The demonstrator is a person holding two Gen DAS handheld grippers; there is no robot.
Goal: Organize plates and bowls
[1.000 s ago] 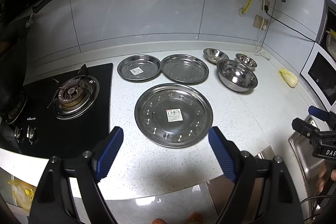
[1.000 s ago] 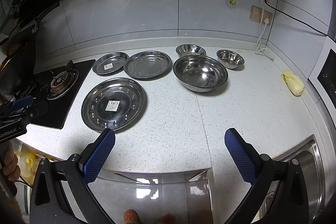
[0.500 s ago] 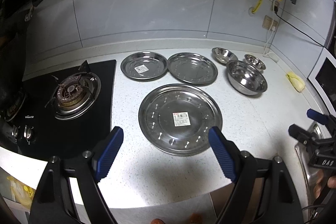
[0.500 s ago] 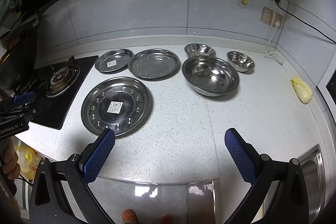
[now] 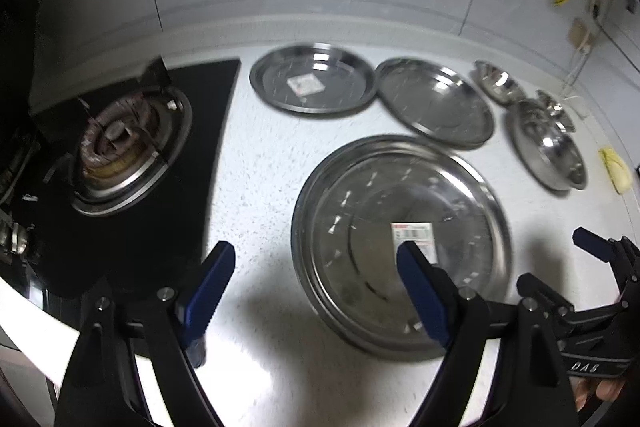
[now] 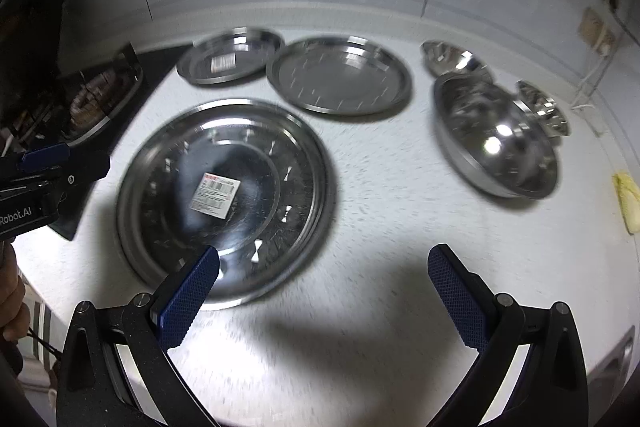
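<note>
Resting on the counter (image 6: 380,211): large plate (image 6: 224,195), two smaller plates behind it, three bowls to its right. Left gripper (image 5: 316,279) and right gripper (image 6: 324,287), jaws spread, empty, near the large plate.

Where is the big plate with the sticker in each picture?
Left wrist view: the big plate sits lower right of middle, partly behind the left gripper's right finger.
Right wrist view: the big plate sits left of middle.
Shared landmark: the large bowl, off to its right.
</note>
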